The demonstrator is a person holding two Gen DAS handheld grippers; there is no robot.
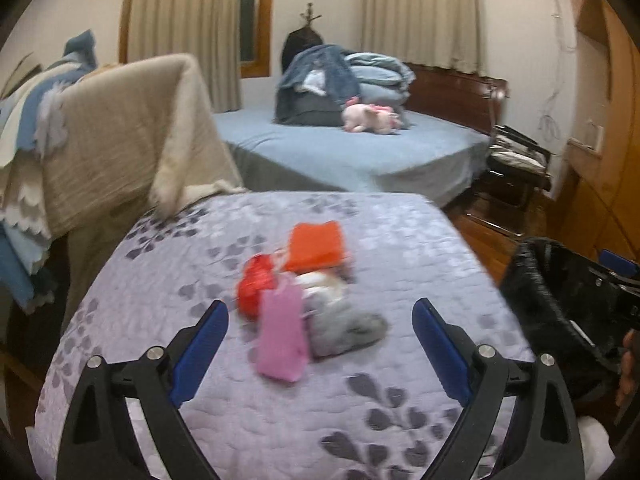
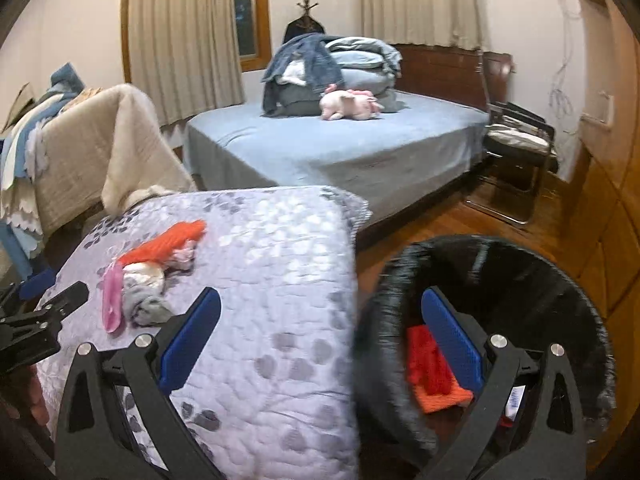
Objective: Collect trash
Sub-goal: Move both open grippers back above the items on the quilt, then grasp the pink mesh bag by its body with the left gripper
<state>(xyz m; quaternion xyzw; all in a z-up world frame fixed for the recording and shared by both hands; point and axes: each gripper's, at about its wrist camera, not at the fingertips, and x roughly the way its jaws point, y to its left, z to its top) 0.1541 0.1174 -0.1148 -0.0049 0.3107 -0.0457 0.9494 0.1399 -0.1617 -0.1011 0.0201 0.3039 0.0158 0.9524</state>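
Observation:
A small heap of trash lies on the lilac quilted surface [image 1: 400, 240]: a pink packet [image 1: 280, 332], a red crumpled wrapper [image 1: 254, 284], an orange packet [image 1: 316, 246] and a grey crumpled piece [image 1: 344, 328]. My left gripper [image 1: 320, 344] is open, just short of the heap, with the pink packet between its fingers. My right gripper [image 2: 320, 340] is open and empty over the quilt's right edge, its right finger above the black-lined bin [image 2: 520, 280]. Red and orange trash [image 2: 428, 372] lies in the bin. The heap shows in the right wrist view too [image 2: 148, 280].
A beige-draped piece of furniture [image 1: 120, 140] stands left of the quilt. A blue bed [image 1: 360, 148] with folded bedding and a pink plush [image 1: 372, 118] lies behind. A metal chair [image 1: 516, 168] stands at right on the wooden floor [image 2: 420, 224].

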